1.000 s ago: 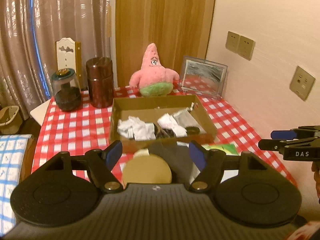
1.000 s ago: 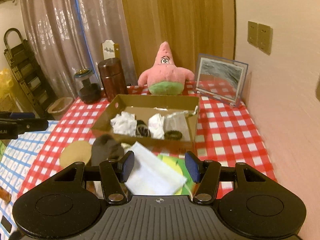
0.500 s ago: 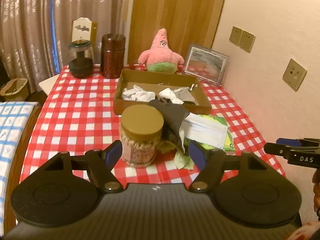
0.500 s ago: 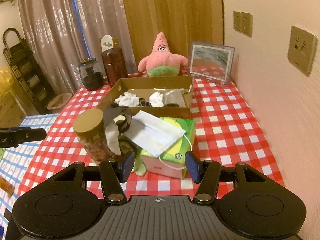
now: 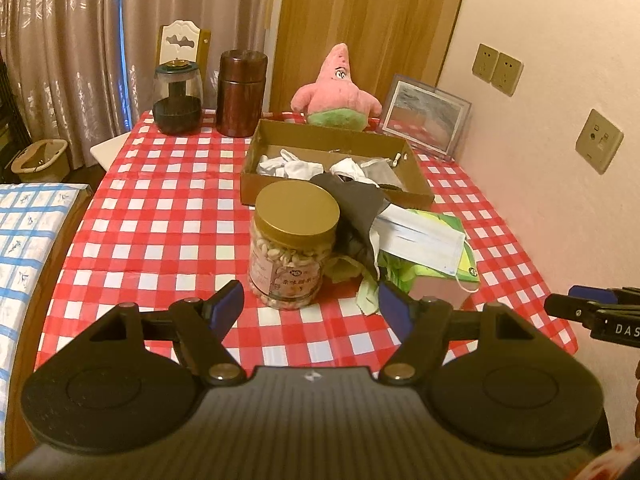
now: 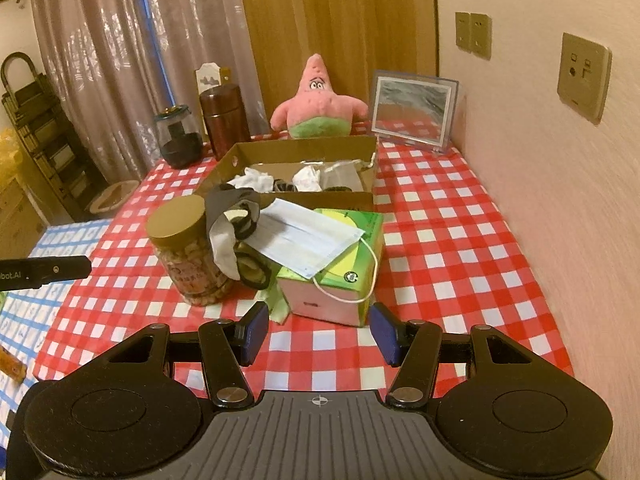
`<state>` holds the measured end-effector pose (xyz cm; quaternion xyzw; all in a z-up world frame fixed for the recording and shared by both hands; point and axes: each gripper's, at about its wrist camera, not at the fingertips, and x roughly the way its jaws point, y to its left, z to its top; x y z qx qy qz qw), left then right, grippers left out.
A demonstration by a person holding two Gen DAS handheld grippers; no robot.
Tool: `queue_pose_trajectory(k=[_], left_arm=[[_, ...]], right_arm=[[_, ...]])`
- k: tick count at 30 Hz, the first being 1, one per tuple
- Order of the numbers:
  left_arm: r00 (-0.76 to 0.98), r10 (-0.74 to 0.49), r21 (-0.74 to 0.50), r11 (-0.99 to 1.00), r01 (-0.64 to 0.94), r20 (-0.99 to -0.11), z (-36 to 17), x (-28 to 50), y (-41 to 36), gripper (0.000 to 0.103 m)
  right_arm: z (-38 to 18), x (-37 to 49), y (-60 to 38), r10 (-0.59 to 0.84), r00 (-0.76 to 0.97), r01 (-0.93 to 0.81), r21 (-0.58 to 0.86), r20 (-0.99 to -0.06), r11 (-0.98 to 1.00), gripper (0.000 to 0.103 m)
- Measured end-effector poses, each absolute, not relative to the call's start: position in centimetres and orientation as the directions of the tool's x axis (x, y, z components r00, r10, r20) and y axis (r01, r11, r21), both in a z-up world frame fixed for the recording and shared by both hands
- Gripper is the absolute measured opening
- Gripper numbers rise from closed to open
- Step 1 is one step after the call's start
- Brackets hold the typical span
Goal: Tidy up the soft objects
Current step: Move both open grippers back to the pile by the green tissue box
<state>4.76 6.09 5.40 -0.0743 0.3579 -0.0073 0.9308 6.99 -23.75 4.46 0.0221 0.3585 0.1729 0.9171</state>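
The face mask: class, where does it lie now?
In the right wrist view the face mask lies mid-table atop the green tissue box, right of the nut jar and in front of the cardboard tray.

A surface (image 5: 168, 216) in red-and-white check carries a nut jar (image 5: 294, 240), a tissue box (image 6: 340, 276) beside it, an open cardboard box (image 5: 336, 148) behind, then two canisters (image 5: 242, 92), a plush star (image 5: 336, 92) and a picture frame (image 5: 426, 118).

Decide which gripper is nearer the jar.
Left. The left gripper sits right before the jar; the right gripper faces the tissue box beside it.
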Motion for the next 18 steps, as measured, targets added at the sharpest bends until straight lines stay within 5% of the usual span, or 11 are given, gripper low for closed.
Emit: queue_pose_trajectory(k=[18], left_arm=[[0.731, -0.109, -0.117, 0.992, 0.04, -0.674, 4.2, 7.0, 3.4, 0.073]], right_arm=[[3.4, 7.6, -24.5, 0.316, 0.676, -0.277, 0.167, -0.666, 0.946, 0.056]])
